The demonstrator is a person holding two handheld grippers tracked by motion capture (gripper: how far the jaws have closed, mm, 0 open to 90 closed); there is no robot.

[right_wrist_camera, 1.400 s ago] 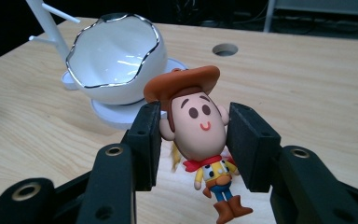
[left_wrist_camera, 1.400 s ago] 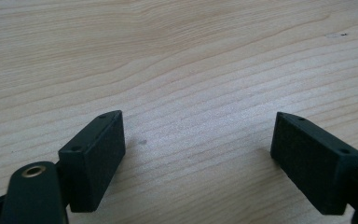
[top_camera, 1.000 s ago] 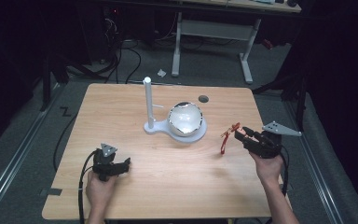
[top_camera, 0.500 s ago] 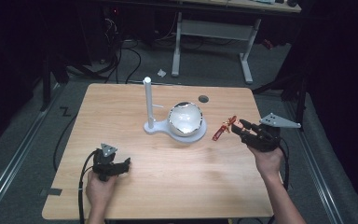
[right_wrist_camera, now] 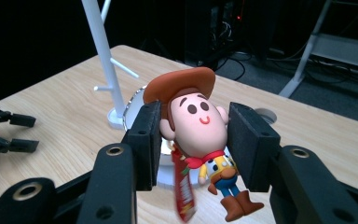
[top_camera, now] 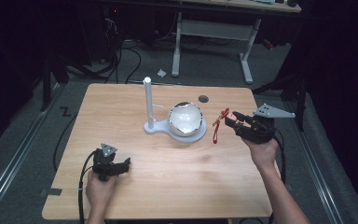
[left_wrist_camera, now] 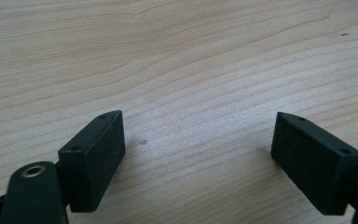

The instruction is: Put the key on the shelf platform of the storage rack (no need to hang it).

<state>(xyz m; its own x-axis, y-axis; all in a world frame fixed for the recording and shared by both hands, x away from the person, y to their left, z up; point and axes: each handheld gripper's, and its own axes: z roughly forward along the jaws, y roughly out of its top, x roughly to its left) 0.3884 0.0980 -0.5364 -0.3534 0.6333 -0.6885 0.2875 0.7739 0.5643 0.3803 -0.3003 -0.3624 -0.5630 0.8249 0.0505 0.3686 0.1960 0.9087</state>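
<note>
My right gripper is shut on the big head of a cowboy figurine with a brown hat, yellow shirt and red neckerchief. A red strap hangs from the figurine. I hold it in the air just right of a shiny bowl on a white stand with an upright pole. My left gripper rests near the table's front left, open, with bare wood between its jaws.
The wooden table has a round cable hole behind the bowl. A white desk frame and cables stand on the dark floor beyond the far edge. The person's forearms come in from the near edge.
My right hand has risen and moved left toward the bowl with the figurine in its jaws. The left hand has stayed still.
</note>
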